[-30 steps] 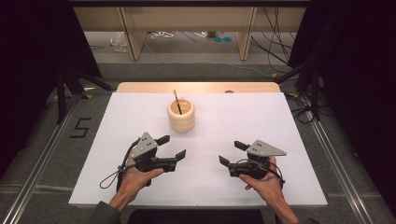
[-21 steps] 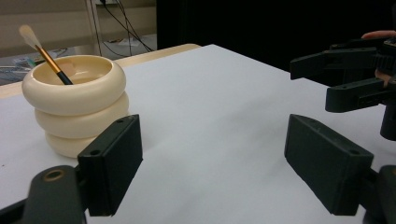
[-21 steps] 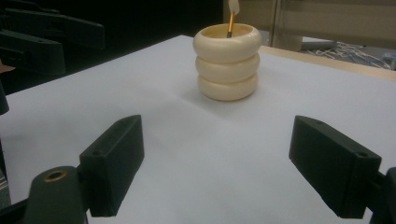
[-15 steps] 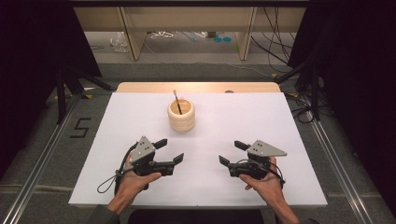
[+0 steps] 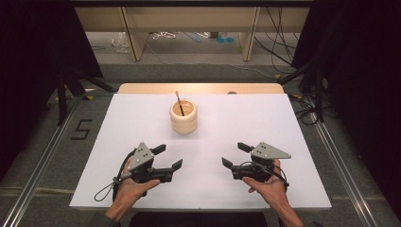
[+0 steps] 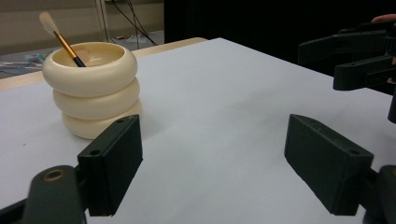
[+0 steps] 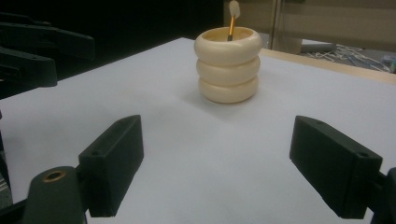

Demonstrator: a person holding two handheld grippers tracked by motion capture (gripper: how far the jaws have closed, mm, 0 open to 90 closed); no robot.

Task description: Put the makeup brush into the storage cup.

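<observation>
1. L gripper (image 5: 168,158) sitting near the front-left of the white table (image 5: 227,123), jaws spread wide, holding nothing, pointing in toward the table's middle.
2. L hand (image 5: 128,189) gripping it from behind, w/ the cable (image 5: 105,191) looping off to the left over the table edge.
3. R gripper (image 5: 235,155) sitting at front-right, jaws also spread wide and empty, facing the L one; the two are well apart w/ bare table between.
4. R hand (image 5: 267,187) wrapping the body, grey plate (image 5: 268,151) on top.
5. Cream ribbed cup (image 5: 183,116) standing upright further back, approx centre of the table, well apart from both grippers.
6. In L gripper view the cup (image 6: 91,88) is showing up left of the jaws; in R gripper view the cup (image 7: 229,63) is lying ahead, between the jaws' lines.
7. Brush (image 5: 179,102) leaning inside the cup, bristle end up, handle tilted toward the far-left rim.
8. Wood strip (image 5: 198,88) running along the table's far edge.
</observation>
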